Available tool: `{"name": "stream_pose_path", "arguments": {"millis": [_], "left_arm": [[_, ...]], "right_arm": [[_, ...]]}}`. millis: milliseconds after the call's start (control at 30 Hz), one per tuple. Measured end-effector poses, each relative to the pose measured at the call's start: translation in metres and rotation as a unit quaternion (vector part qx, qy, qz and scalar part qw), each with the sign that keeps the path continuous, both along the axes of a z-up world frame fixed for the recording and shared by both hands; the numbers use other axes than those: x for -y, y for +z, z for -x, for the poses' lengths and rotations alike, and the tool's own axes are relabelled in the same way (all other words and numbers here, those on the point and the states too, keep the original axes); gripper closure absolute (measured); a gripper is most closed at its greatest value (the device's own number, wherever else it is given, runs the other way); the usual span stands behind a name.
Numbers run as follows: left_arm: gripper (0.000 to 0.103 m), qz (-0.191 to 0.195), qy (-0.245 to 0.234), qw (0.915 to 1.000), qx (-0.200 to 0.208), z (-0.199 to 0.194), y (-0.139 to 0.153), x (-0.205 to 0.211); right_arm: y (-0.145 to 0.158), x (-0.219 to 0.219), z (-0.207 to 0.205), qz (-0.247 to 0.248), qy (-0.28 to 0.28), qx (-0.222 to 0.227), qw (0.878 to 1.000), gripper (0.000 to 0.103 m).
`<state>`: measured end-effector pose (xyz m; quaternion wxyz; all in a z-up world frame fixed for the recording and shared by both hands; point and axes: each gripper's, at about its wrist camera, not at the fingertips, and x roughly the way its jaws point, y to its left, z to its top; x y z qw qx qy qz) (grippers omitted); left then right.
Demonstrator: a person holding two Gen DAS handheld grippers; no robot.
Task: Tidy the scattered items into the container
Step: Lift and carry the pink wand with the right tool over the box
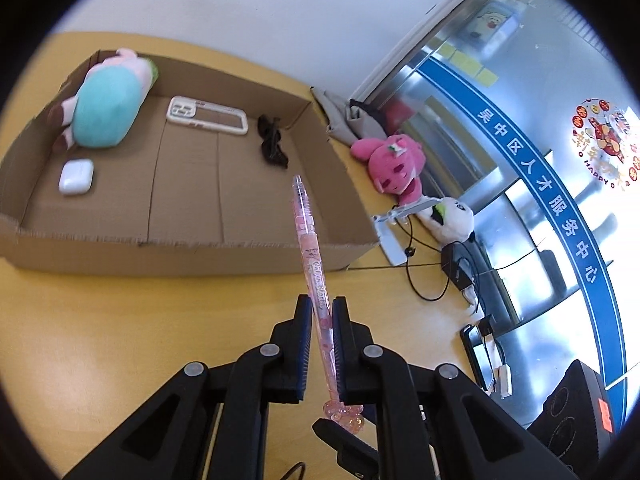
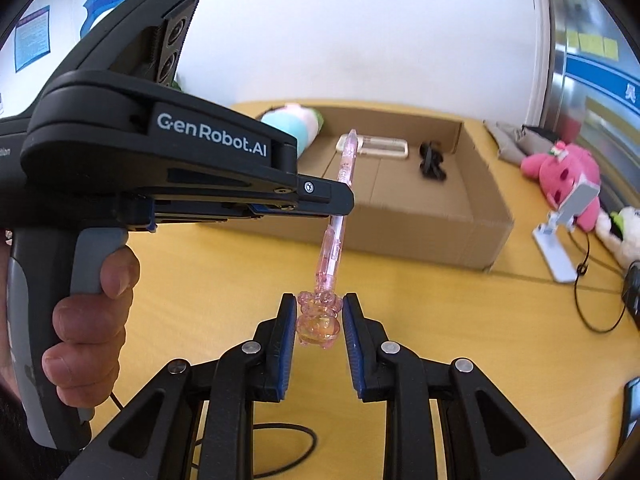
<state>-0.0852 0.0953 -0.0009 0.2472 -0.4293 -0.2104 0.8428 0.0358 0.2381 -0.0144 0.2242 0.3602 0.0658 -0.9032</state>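
Observation:
A clear pink pen (image 1: pixel 310 248) with a bear charm on its end is held above the yellow table (image 1: pixel 120 340). My left gripper (image 1: pixel 321 304) is shut on the pen's barrel, and the tip points over the near wall of the cardboard box (image 1: pixel 180 246). In the right wrist view the left gripper (image 2: pixel 344 200) comes in from the left, held by a hand (image 2: pixel 92 320). My right gripper (image 2: pixel 319 300) is shut on the pen's bear charm (image 2: pixel 319 322), with both pads against its sides. The box (image 2: pixel 420 224) lies beyond the pen (image 2: pixel 334 236).
Inside the box lie a teal plush (image 1: pixel 108 108), a phone case (image 1: pixel 208 114), a white earbud case (image 1: pixel 76 176) and a black item (image 1: pixel 272 140). To its right on the table are a pink plush (image 1: pixel 394 164), a white plush (image 1: pixel 452 216), a phone stand (image 1: pixel 390 232) and cables (image 1: pixel 428 276).

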Motion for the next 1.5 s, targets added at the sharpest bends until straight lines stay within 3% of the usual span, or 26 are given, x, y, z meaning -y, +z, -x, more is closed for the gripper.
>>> {"name": "stream_pose_path", "arguments": {"millis": [467, 767, 933, 1033, 1067, 1300, 1500], "left_arm": [[0.095, 0.015, 0.017, 0.9997, 0.003, 0.042, 0.026, 0.024], [0.095, 0.025, 0.025, 0.9991, 0.022, 0.102, 0.040, 0.046], [0.096, 0.022, 0.018, 0.9987, 0.042, 0.144, 0.044, 0.061], [0.098, 0.011, 0.019, 0.9978, 0.063, 0.168, 0.038, 0.073], [0.103, 0.012, 0.019, 0.9974, 0.068, 0.174, 0.035, 0.075], [0.103, 0.023, 0.002, 0.9927, 0.118, 0.215, -0.005, 0.075], [0.103, -0.029, 0.017, 0.9883, 0.149, 0.229, -0.043, 0.085]], "right_arm": [[0.020, 0.024, 0.056, 0.040, 0.028, -0.003, 0.999, 0.078], [0.035, 0.044, 0.120, 0.052, 0.057, 0.032, 0.997, 0.078], [0.045, 0.057, 0.164, 0.071, 0.068, 0.076, 0.992, 0.078], [0.039, 0.065, 0.192, 0.079, 0.070, 0.104, 0.989, 0.078], [0.036, 0.068, 0.199, 0.081, 0.069, 0.112, 0.988, 0.078], [0.010, 0.091, 0.240, 0.082, 0.069, 0.169, 0.980, 0.079], [-0.017, 0.090, 0.263, 0.085, 0.042, 0.198, 0.976, 0.079]]}}
